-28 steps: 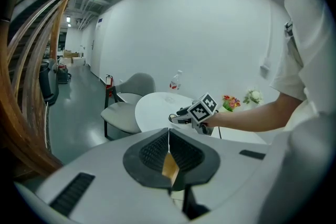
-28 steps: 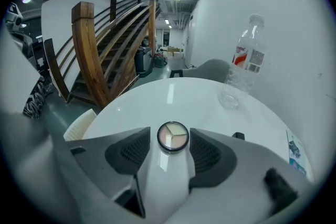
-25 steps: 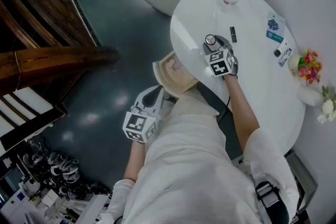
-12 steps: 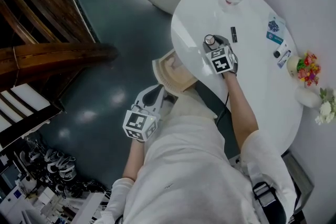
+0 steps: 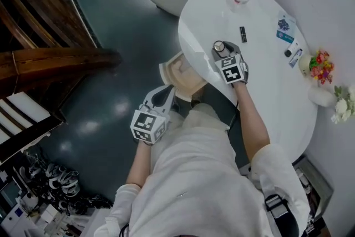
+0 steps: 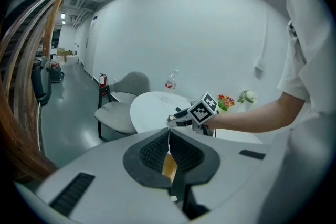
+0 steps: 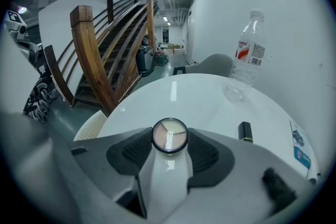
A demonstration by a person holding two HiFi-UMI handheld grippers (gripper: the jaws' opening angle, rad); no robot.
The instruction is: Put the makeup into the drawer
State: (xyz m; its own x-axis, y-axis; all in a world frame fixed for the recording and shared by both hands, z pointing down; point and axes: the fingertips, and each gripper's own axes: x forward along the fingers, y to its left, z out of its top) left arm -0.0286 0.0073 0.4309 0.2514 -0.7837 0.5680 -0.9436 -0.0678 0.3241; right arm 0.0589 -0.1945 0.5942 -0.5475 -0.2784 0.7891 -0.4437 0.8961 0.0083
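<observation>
Right gripper (image 5: 222,50): jaws have just been closing, now clamped on round compact (image 7: 169,135) (clear lid up, three shades showing). Compact sits at white table (image 5: 266,80) top, just beyond open drawer (image 5: 166,79); resting or barely lifted, we cannot tell. Left gripper (image 6: 169,150): jaws together, empty, hanging on near side of drawer. Lipstick (image 5: 243,34) lies farther from drawer. We judge step as carry: we keep compact level, clear table edge, lower well inside drawer before parting jaws.
</observation>
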